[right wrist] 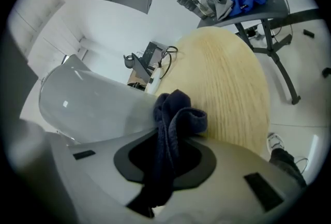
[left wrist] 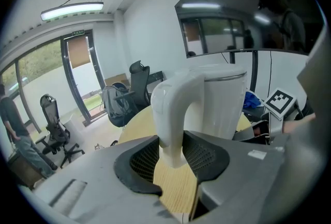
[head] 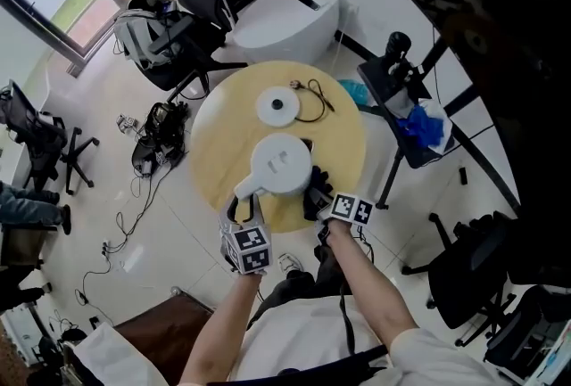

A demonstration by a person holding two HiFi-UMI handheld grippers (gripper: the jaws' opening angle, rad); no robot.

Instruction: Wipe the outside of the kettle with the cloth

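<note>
Left tongs (left wrist: 173, 154) are clamped tight on the white handle (left wrist: 170, 109), and the kettle (head: 281, 163) stands upright at the near edge of the round wooden surface (head: 214, 139). On the other side, the right tongs (right wrist: 170, 158) are closed on a dark blue cloth (right wrist: 175, 114). It's bunched up past the tips, right against the kettle's side wall. Behind the kettle, toward the middle of the surface, lies a white round base (head: 278, 105) with a black cord (head: 314, 103) looping beside it.

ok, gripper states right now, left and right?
Left gripper: closed on the kettle handle.
Right gripper: closed on the dark cloth.
</note>
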